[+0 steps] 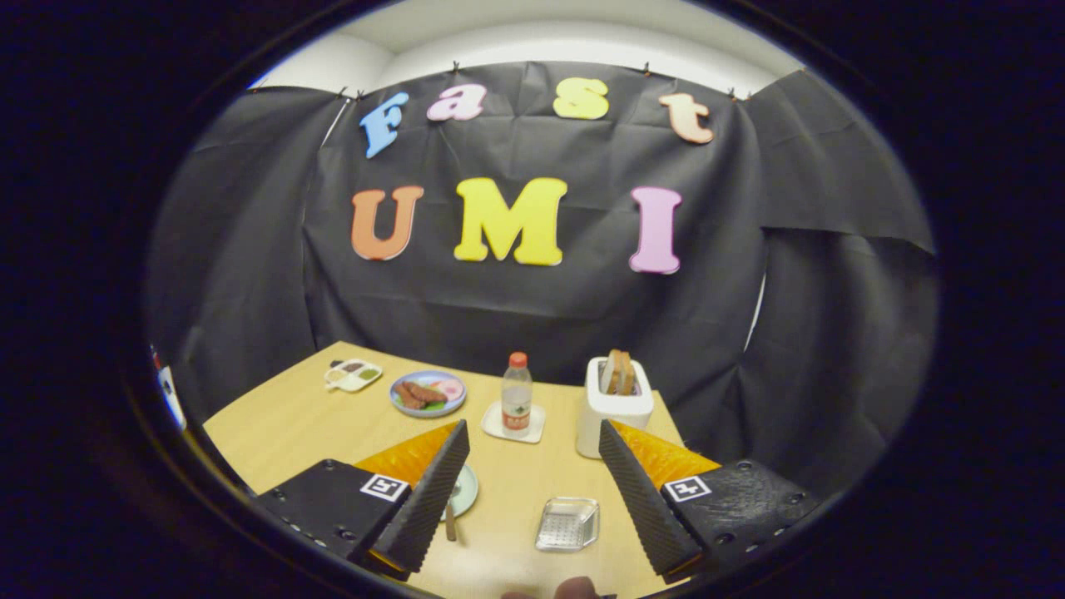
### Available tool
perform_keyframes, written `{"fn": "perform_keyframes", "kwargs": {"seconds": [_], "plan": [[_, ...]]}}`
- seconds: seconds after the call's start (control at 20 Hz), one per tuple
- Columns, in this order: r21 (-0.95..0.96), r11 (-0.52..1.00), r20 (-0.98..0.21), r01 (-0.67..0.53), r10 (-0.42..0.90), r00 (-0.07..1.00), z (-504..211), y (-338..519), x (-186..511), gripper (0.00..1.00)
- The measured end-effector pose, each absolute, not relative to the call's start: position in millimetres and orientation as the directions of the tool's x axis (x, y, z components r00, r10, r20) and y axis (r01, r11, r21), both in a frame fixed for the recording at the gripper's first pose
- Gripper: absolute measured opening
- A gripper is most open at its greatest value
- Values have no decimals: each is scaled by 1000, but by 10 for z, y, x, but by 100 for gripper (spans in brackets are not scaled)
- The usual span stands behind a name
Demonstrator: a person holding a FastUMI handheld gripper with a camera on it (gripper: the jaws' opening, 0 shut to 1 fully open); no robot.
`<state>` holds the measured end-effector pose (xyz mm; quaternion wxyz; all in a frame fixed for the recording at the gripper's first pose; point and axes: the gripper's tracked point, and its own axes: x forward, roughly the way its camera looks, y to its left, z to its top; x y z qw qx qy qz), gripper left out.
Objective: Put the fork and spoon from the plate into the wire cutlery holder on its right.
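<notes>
Two gripper (pixel 532 491) fingers spread wide holding nothing, wire cutlery holder (pixel 567 524) on desk (pixel 516 474) between them nearer right finger, plate (pixel 463 489) edge and utensil handle (pixel 450 522) beside left finger, bottle (pixel 516 395) and toaster (pixel 614 405) beyond.

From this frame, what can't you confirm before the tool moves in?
- Plate: mostly behind the left finger; only a pale green rim shows, in the gripper view.
- Fork and spoon: one handle pokes out below the plate; which utensil it is, I cannot tell.
- Wire cutlery holder: between the fingers, too small to see whether anything is inside.
- Tool: open, holding nothing.
</notes>
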<state>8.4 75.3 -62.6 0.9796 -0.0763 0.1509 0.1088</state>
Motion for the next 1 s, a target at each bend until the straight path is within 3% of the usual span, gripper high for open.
{"fn": "perform_keyframes", "kwargs": {"seconds": [0.25,0.55,0.75,1.0], "plan": [[-116,926,-601,-359,223,768,-1296,1115,130,96],[-33,905,-883,-425,173,436,-2235,1403,72,96],[-14,916,-967,-401,89,239,-2718,1389,60,95],[-55,905,-990,-423,7,144,-3207,1431,113,96]]}}
